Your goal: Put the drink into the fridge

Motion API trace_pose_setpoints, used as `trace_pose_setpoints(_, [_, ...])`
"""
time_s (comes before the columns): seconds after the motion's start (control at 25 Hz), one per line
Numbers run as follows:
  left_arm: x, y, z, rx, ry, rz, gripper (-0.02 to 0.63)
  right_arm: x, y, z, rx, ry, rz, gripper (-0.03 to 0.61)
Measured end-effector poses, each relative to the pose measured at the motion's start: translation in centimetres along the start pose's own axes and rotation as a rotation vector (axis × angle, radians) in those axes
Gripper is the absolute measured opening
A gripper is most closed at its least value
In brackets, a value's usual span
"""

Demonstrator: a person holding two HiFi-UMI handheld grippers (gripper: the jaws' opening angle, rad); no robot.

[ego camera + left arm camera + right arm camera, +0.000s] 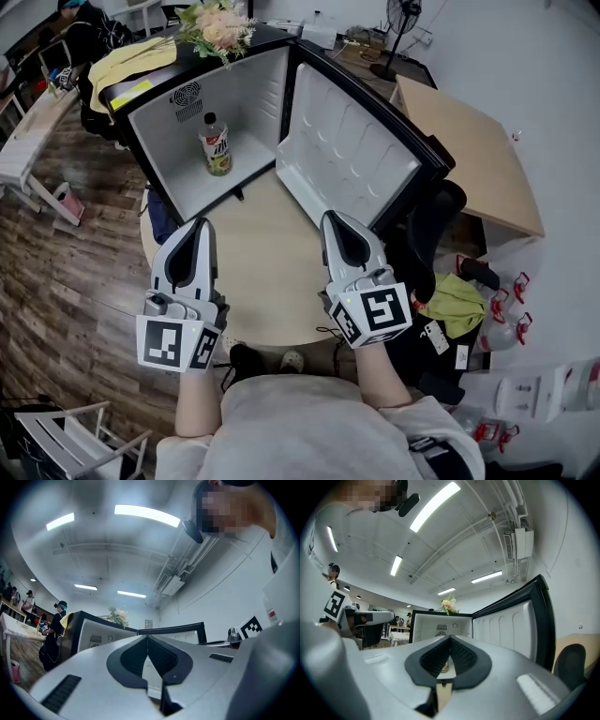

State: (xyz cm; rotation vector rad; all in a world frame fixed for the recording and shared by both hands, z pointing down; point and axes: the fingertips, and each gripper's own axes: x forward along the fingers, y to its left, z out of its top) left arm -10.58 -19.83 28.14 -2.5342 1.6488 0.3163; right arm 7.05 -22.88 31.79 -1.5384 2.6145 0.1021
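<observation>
- An open-plan office or lab workroom: long strip lights [146, 515] and bare pipes [487, 520] run across the ceiling.
- People [58, 620] stand by desks [14, 623] in the background.
- A black swivel chair [433, 225], a standing fan [398, 23] and a wood-look floor [66, 281] surround a mini fridge [234, 112] on a round worktop [262, 281].

I'm seeing the fridge [248, 94] showing a glossy black shell and smooth white plastic lining, the bench [262, 272] looking like matt pale wood, the floor [66, 272] dark wood planks, and the right claw [334, 218] wearing matt grey plastic with ribbed black pads [461, 656].

Wood-plank floor [58, 286], round table [255, 274], ceiling strip lights [146, 515]
</observation>
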Motion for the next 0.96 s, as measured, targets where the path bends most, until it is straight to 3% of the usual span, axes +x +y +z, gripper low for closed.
trace_pose_setpoints(0.96, [-1.3, -1.5, 0.6, -0.006, -0.017, 0.034, 0.009, -1.4, 0.1, 0.7, 0.019, -0.021, 0.028, 0.011])
